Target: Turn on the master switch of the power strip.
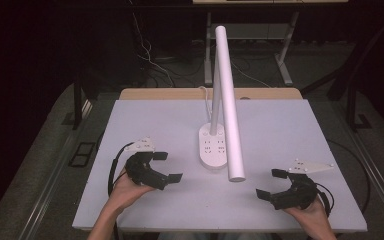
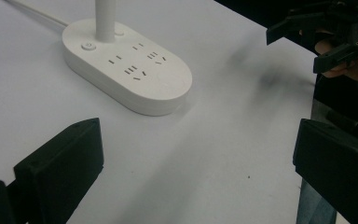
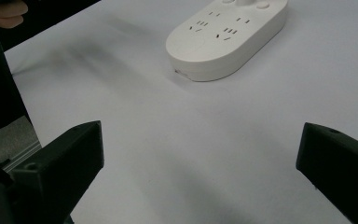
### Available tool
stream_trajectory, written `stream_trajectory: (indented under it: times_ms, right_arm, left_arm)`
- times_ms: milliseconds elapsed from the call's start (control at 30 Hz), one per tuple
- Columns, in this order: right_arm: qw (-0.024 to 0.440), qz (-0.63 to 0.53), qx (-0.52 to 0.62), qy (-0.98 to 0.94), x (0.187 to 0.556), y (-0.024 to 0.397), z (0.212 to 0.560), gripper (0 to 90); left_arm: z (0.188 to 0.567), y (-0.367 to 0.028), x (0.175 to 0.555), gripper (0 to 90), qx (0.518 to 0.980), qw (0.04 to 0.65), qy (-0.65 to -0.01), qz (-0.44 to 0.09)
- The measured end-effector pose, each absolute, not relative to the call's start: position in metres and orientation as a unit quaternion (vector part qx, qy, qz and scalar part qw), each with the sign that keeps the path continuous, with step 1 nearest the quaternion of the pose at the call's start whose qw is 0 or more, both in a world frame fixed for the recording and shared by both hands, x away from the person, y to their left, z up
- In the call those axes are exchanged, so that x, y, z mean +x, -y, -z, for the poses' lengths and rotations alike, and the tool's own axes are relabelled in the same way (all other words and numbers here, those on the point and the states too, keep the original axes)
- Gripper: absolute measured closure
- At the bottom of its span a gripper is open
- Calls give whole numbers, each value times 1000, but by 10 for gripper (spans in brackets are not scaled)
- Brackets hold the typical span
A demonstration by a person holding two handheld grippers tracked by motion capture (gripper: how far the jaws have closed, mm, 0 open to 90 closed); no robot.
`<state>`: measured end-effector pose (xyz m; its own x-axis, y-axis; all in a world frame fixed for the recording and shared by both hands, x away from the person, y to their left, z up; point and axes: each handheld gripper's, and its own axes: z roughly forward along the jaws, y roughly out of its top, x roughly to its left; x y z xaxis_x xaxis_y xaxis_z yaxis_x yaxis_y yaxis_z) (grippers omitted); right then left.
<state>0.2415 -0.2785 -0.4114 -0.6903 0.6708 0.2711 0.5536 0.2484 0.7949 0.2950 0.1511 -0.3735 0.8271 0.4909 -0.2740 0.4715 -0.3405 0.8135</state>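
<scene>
A white desk lamp stands mid-table on an oval base (image 1: 213,148) that carries several sockets and a round button; the base also lies ahead in the left gripper view (image 2: 129,70) and the right gripper view (image 3: 228,37). Its thin post rises from the base, and the long white lamp bar (image 1: 228,100) slants forward over it. My left gripper (image 1: 168,167) rests at the front left, open and empty, left of the base. My right gripper (image 1: 271,184) rests at the front right, open and empty, also seen far off as the right gripper (image 2: 317,44).
The white table (image 1: 280,130) has its front edge just under my hands. A white cable (image 1: 207,97) runs from the base toward the back edge. Dark floor, cables and table legs lie beyond.
</scene>
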Motion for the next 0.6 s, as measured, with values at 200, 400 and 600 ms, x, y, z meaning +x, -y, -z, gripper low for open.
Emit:
stream_trajectory:
  times_ms: [200,400,600]
  right_arm:
    - [61,-474,389,-788,242,279,412,1]
    - [63,-473,388,-788,241,279,412,1]
    - [64,-472,388,-789,242,279,413,1]
  left_arm:
    - [368,-148,301,7,826,485,-287,-13]
    - [363,-145,307,7,829,482,-283,-15]
    - [356,-144,316,10,834,476,-279,-19]
